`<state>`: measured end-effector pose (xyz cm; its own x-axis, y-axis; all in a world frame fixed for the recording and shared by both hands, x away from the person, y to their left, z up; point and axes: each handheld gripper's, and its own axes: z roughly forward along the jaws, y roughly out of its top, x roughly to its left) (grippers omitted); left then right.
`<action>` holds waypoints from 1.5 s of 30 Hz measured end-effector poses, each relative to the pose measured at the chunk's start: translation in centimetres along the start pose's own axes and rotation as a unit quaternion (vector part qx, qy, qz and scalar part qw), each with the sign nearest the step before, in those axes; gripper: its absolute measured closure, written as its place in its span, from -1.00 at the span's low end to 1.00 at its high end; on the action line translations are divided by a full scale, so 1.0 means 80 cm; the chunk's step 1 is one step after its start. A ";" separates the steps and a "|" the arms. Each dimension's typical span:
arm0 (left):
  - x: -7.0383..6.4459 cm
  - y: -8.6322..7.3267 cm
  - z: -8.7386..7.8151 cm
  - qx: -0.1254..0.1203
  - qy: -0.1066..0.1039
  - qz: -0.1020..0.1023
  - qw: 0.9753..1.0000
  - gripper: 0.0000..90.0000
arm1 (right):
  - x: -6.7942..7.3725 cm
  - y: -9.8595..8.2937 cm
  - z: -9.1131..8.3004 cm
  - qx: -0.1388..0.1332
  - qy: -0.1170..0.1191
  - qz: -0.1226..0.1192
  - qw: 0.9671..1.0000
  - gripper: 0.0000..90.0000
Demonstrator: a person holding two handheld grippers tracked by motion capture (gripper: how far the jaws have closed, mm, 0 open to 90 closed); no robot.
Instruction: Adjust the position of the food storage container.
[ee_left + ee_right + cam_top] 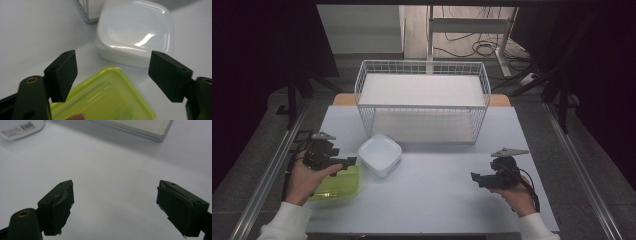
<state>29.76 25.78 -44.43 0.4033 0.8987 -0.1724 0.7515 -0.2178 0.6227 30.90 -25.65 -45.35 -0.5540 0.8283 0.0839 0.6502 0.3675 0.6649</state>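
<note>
Your left gripper (343, 162) hovers with jaws spread wide over the far edge of the green container (337, 185) at the table's near left, beside the white container (380, 154). Your right gripper (477, 177), also released, grasps nothing at the near right.

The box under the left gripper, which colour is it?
Yellow-green box, clearest in the left gripper view.

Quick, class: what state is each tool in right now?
Left tool: open, holding nothing, above the green container.
Right tool: open, holding nothing.
</note>
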 end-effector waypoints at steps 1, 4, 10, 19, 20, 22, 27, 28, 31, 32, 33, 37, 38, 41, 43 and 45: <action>0.000 0.000 0.000 0.000 0.000 0.000 1.000 -0.43 | 0.000 0.000 0.000 0.000 0.000 0.000 1.000 -0.68; 0.004 0.005 0.008 0.021 0.000 -0.001 1.000 -0.35 | 0.002 0.001 0.002 0.001 0.004 -0.001 1.000 -0.67; 0.013 0.011 0.021 0.060 0.012 -0.002 0.998 -0.09 | 0.006 0.002 0.011 0.016 0.009 -0.012 1.000 -0.67; 0.028 0.016 0.034 0.094 0.013 0.004 0.995 0.12 | 0.002 -0.001 0.007 0.016 -0.007 -0.007 1.000 -0.67; 0.029 0.017 0.035 0.095 0.012 0.002 0.995 0.15 | 0.002 -0.002 0.006 0.017 -0.008 -0.010 1.000 -0.67; 0.032 0.018 0.037 0.099 0.014 0.000 0.995 0.22 | 0.005 -0.004 0.002 0.015 -0.010 -0.010 1.000 -0.67; 0.035 0.021 0.042 0.113 0.005 0.007 0.994 0.54 | 0.005 -0.004 -0.002 0.009 -0.012 -0.008 1.000 -0.67; 0.037 0.022 0.046 0.120 -0.001 0.008 0.993 0.69 | 0.004 -0.004 0.000 0.011 -0.013 -0.008 1.000 -0.67; 0.039 0.022 0.051 0.128 -0.008 0.008 0.992 0.82 | 0.004 -0.004 0.001 0.012 -0.014 -0.009 1.000 -0.67; 0.039 0.023 0.053 0.131 -0.010 0.011 0.991 0.87 | 0.005 -0.004 0.001 0.012 -0.014 -0.010 1.000 -0.67; 0.039 0.023 0.054 0.132 -0.010 0.012 0.991 0.94 | 0.005 -0.003 0.001 0.011 -0.014 -0.011 1.000 -0.67; 0.038 0.022 0.060 0.145 -0.011 0.021 0.989 1.00 | 0.006 -0.005 0.002 0.015 -0.014 -0.012 1.000 -0.67; 0.037 0.022 0.063 0.148 -0.010 0.024 0.989 1.00 | 0.005 -0.007 0.003 0.018 -0.017 -0.014 1.000 -0.67; 0.037 0.022 0.065 0.153 -0.013 0.028 0.988 1.00 | 0.004 -0.008 0.002 0.018 -0.019 -0.010 1.000 -0.67; 0.034 0.021 0.067 0.156 -0.017 0.032 0.987 1.00 | 0.002 -0.008 0.000 0.016 -0.020 -0.008 1.000 -0.67; 0.031 0.020 0.068 0.159 -0.019 0.038 0.986 1.00 | 0.001 -0.009 -0.001 0.016 -0.023 -0.007 1.000 -0.67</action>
<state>34.84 25.55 -48.01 0.4797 0.8616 -0.1660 0.8417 -0.3984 0.3644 30.34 -25.87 -45.80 -0.5387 0.8415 0.0404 0.6595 0.3914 0.6418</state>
